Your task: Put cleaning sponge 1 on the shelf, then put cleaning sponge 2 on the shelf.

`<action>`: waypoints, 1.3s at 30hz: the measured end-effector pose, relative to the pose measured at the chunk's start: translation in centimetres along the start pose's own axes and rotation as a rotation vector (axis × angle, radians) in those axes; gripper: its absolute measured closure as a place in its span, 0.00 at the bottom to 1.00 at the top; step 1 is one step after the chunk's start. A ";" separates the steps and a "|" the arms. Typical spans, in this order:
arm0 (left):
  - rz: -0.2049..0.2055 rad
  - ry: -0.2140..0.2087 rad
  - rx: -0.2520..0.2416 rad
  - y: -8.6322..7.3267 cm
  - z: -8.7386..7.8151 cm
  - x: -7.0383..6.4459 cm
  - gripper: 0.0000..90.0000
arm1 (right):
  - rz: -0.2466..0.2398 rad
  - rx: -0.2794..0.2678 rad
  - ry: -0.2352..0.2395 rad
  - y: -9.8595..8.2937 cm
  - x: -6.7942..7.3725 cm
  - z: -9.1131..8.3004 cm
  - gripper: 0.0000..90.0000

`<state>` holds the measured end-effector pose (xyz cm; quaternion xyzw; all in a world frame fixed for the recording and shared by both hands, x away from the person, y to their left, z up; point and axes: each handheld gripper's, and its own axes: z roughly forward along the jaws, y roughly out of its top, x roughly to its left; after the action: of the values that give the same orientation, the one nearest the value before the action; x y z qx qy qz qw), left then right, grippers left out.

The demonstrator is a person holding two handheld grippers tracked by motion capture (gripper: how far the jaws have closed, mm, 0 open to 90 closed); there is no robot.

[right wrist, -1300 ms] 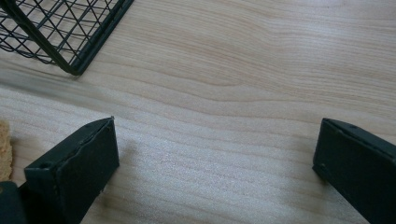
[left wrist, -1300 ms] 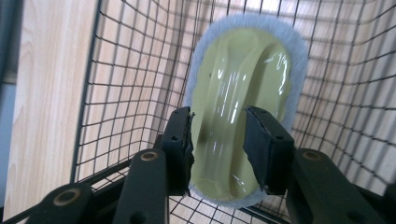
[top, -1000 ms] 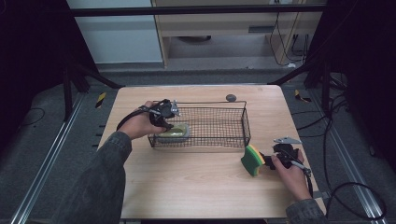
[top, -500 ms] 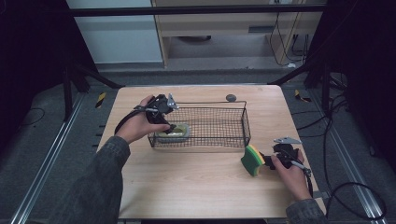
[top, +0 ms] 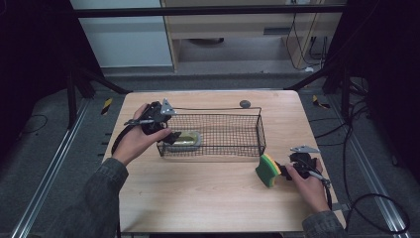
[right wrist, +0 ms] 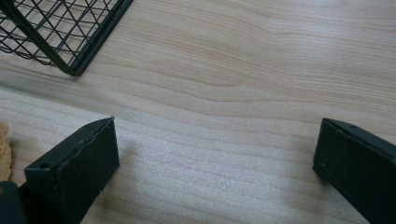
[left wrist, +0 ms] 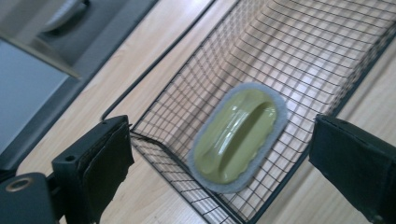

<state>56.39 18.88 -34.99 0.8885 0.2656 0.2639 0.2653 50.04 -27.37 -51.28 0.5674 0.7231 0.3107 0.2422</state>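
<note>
From the high view the left gripper [top: 166, 133] hangs over the wire basket's [top: 247, 110] left end, where the green scrubber [top: 185, 140] lies; the yellow-green sponge [top: 268, 170] stands on the table [top: 198, 193] just beside the right gripper [top: 287, 169]; a small dark disc [top: 244, 103] sits behind the basket. In the left gripper view the jaws gape wide and empty, the basket rim [left wrist: 154, 140] between them and the scrubber [left wrist: 238, 135]. In the right gripper view the jaws stand wide apart over bare wood, the basket corner [right wrist: 70, 56] nearby.

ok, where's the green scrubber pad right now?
High view: the scrubber pad lies flat in the left end of the wire basket, just below the open left gripper.
</note>
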 end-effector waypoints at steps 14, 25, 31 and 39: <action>-0.156 -0.001 -0.072 -6.7 -1.8 -0.5 0.05 | -0.005 -0.001 0.002 -0.1 -0.1 -0.1 0.01; -0.236 0.013 -0.005 -12.4 1.1 -1.8 0.05 | -0.039 0.041 -0.001 0.2 -0.8 -3.2 0.10; -0.227 -0.044 0.055 -14.7 1.8 -2.3 0.04 | -0.094 0.093 0.023 -0.4 -0.3 -6.3 0.15; -0.299 -0.099 0.080 -16.5 2.9 -2.6 0.04 | -0.104 0.156 0.101 -0.5 0.9 -9.3 0.18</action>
<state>50.77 28.19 -48.02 0.8609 0.3916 0.1665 0.2789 42.97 -28.21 -45.21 0.5300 0.7846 0.2688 0.1765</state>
